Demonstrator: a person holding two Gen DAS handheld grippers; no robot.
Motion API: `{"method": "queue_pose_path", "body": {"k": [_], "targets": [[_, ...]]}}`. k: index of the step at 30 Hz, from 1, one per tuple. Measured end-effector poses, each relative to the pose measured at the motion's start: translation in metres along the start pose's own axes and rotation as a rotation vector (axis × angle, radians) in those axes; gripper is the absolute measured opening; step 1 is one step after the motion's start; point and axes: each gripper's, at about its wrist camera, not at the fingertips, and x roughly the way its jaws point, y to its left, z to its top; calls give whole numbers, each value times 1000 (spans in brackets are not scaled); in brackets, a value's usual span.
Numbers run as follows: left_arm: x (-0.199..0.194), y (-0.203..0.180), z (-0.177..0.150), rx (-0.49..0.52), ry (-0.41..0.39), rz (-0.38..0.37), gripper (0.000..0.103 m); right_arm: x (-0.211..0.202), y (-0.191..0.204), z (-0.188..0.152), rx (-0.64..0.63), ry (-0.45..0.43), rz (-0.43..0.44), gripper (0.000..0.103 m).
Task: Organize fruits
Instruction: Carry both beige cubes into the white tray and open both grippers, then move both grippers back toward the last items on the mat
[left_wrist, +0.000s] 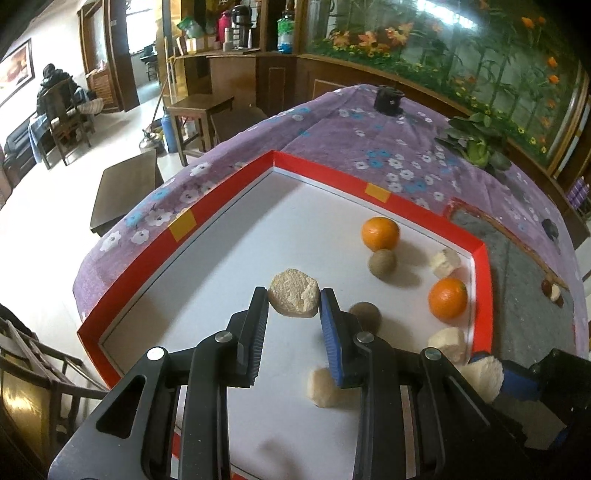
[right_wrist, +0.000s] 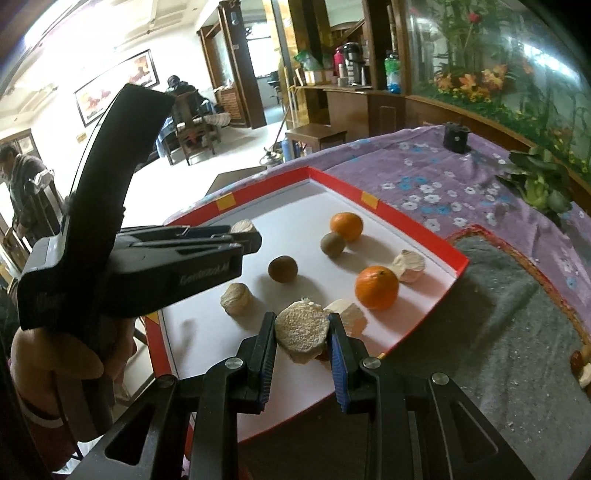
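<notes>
A white tray with a red rim (left_wrist: 221, 206) lies on the table and holds two oranges (left_wrist: 380, 233) (left_wrist: 447, 298), two round brown fruits (left_wrist: 382, 262) (left_wrist: 365, 315) and several pale beige chunks (left_wrist: 325, 387). My left gripper (left_wrist: 293, 299) is shut on one pale chunk (left_wrist: 293, 295), held just above the tray's middle. Over the tray's near edge, my right gripper (right_wrist: 303, 328) is shut on another pale chunk (right_wrist: 302, 334). In the right wrist view the left gripper (right_wrist: 245, 232) reaches in from the left with its chunk (right_wrist: 242, 226).
A purple floral cloth (right_wrist: 443, 173) covers the table. A grey mat with a woven border (right_wrist: 498, 332) lies right of the tray, with small brown and white pieces (right_wrist: 581, 365) on it. A leafy vegetable (right_wrist: 539, 184) and a black cylinder (right_wrist: 456, 138) stand further back.
</notes>
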Motion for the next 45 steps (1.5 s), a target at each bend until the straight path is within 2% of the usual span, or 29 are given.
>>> {"method": "queue_pose_path", "body": {"k": [8,16,21,23,24,25,26,28,36,45], "targets": [[6,7,10,-26,2,1,28,15,8,0,-14,41,49,25],[14,-3,27,25,10,48,28,32,15,-5,-40,82,61,25],[27,-2,28,16,67,23,28,36,14,-8,-43,95,70,27],[30,0,28,4,82,23,28,36,13,-8,-37,91,82,33],[30,0,28,-1,89,23,30,36,12,-8,-32,88,87,33],[30,0,28,-4,92,21,39,34,11,-8,-28,84,90,33],[29,1,29,-10,91,19,56,33,10,-7,-24,82,92,33],[24,3,30,-29,74,9,63,26,10,-7,-20,66,100,34],[6,-8,26,-32,32,19,63,-1,-4,-12,12,19,76,36],[-18,-69,19,70,-15,-44,63,-40,-45,-30,91,-34,-9,37]]}}
